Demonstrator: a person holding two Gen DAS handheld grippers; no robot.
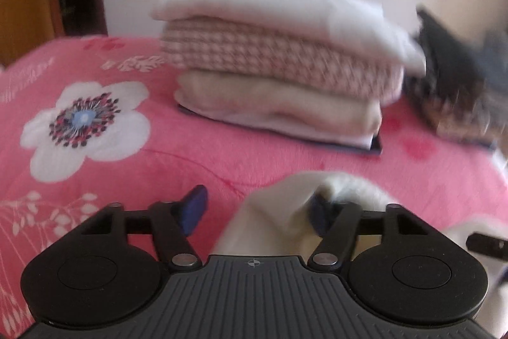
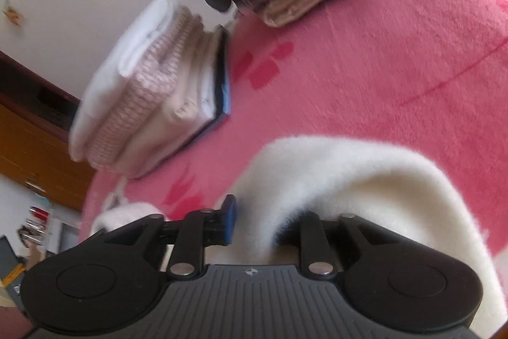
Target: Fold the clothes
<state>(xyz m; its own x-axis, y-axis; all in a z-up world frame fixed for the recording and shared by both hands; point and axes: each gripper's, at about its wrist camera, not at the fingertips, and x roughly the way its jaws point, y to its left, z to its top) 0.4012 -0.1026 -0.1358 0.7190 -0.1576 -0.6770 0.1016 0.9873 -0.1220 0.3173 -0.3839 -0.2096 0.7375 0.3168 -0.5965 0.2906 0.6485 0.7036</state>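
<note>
Lying between both parted claws point(image 1: 255, 208) point(image 2: 263, 223), cream garment point(image 2: 365, 180) drapes, ungripped.

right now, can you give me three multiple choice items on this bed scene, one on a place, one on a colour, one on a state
1. Where does the folded stack sit?
A. on the pink bedspread
B. on a wooden chair
C. on the floor

2. What colour is the top garment of that stack?
A. black
B. white
C. green

3. How do the jaws of the left gripper stand?
A. shut with nothing in them
B. hidden from view
C. apart, with the cream fleece garment against one pad

Answers:
1. A, the stack rests on the flowered pink cover near the wall.
2. B, a white folded piece lies over the pink checked one.
3. C, the two blue pads stand well apart and only the one on the image right meets the cream cloth.
</note>
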